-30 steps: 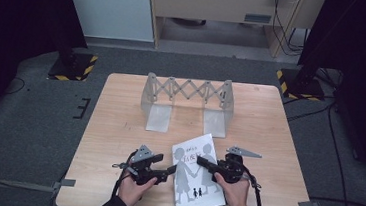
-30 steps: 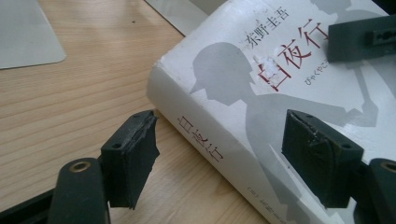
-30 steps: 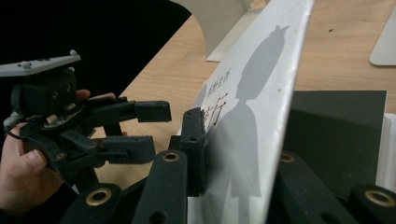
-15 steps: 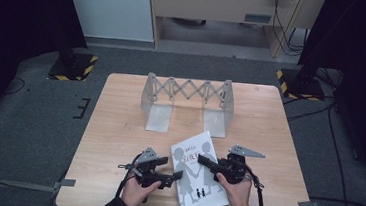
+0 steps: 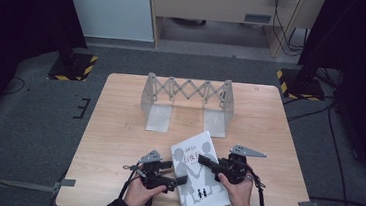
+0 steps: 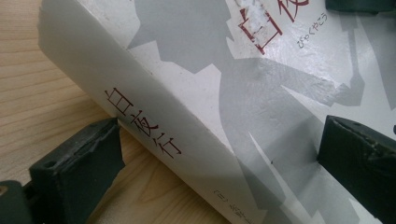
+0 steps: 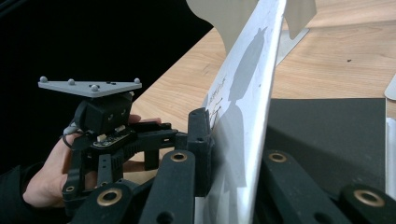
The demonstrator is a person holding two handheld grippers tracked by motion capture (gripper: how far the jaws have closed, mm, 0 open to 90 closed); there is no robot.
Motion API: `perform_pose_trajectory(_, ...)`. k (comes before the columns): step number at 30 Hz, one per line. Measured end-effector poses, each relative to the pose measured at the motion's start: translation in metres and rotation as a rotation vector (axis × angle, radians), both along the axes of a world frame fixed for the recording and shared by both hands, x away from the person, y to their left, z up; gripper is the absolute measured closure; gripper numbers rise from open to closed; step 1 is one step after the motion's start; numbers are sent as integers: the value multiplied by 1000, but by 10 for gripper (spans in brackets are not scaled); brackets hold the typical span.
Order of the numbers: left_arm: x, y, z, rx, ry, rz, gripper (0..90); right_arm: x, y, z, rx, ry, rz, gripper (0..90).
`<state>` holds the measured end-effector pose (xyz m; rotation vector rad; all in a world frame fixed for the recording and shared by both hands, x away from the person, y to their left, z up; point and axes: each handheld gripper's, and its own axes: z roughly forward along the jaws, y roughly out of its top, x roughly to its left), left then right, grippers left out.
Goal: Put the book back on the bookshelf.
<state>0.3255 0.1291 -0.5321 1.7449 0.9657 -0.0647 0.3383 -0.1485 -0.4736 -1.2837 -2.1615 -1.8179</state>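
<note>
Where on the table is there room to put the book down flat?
The table is bare along its left side, from the rack down to the left tongs. The right side beyond the rack is bare too. The near middle is crowded: the book and the right tongs meet there.

The wooden table (image 5: 117, 142) carried a grey folding rack (image 5: 186, 103) at twelve o'clock and a white book (image 5: 199, 179) at six.

A: What colours does the book (image 5: 199, 179) have?
B: A white cover with grey silhouettes of figures and dark red lettering.
A: And around it?
B: A pale wood-grain counter (image 5: 118, 127), a light grey rack (image 5: 186, 103), and black fingers (image 6: 79, 172).
</note>
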Motion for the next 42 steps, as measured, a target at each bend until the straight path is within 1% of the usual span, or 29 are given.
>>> perform_pose_trajectory(4,0,-1,-2,-5,19,-22,0,1,-2,0,6,-6,6,811)
perform_pose_trajectory(7,0,-2,-4,-23,50,-45,0,1,-3,0,8,-4,11,813)
perform_pose_trajectory(9,-1,-6,-6,-39,68,-86,0,1,-3,1,13,-12,23,815)
perform_pose_trajectory(12,-2,-6,-7,-45,80,-89,0,0,-3,1,16,-12,24,815)
perform_pose_trajectory(14,-1,-6,-8,-46,88,-85,0,2,-2,0,18,-3,20,812)
perform_pose_trajectory(16,0,-6,-10,-47,101,-78,0,6,-3,-6,22,19,10,800)
perform_pose_trajectory(18,0,-6,-11,-46,111,-74,0,7,-3,-7,22,23,7,792)
perform_pose_trajectory(19,1,-6,-12,-42,124,-70,0,8,-3,-10,10,18,-1,762)
perform_pose_trajectory(20,1,-6,-12,-42,124,-70,0,8,-3,-10,10,18,-1,762)
perform_pose_trajectory(21,1,-6,-13,-40,126,-70,0,8,-2,-11,-2,13,-5,745)
perform_pose_trajectory(22,1,-6,-13,-39,124,-70,0,9,-2,-12,-12,8,-7,739)
perform_pose_trajectory(23,1,-6,-13,-36,122,-70,0,9,-2,-12,-11,16,-6,734)
perform_pose_trajectory(24,0,-6,-13,-34,121,-70,0,9,-3,-13,-33,3,-8,708)
perform_pose_trajectory(25,0,-7,-12,-32,119,-69,0,9,-3,-13,-33,3,-8,708)
perform_pose_trajectory(29,-1,-7,-14,-35,103,-53,0,10,-3,-15,-81,-10,-3,651)
perform_pose_trajectory(32,-1,-8,-14,-31,102,-47,0,10,-4,-17,-116,-39,-16,602)
perform_pose_trajectory(33,-2,-8,-13,-29,102,-45,0,10,-5,-17,-124,-39,-16,590)
perform_pose_trajectory(34,-2,-9,-13,-27,101,-42,1,10,-5,-19,-141,-50,-27,561)
perform_pose_trajectory(37,-2,-9,-13,-24,102,-37,2,10,-6,-21,-150,-61,-28,543)
perform_pose_trajectory(38,-2,-9,-13,-24,102,-36,3,9,-7,-22,-162,-72,-33,520)
perform_pose_trajectory(40,-3,-10,-13,-24,101,-31,3,8,-7,-23,-167,-77,-34,510)
perform_pose_trajectory(41,-3,-10,-13,-24,101,-27,3,8,-8,-24,-176,-82,-42,480)
perform_pose_trajectory(42,-3,-10,-13,-25,102,-23,3,8,-8,-24,-176,-82,-42,480)
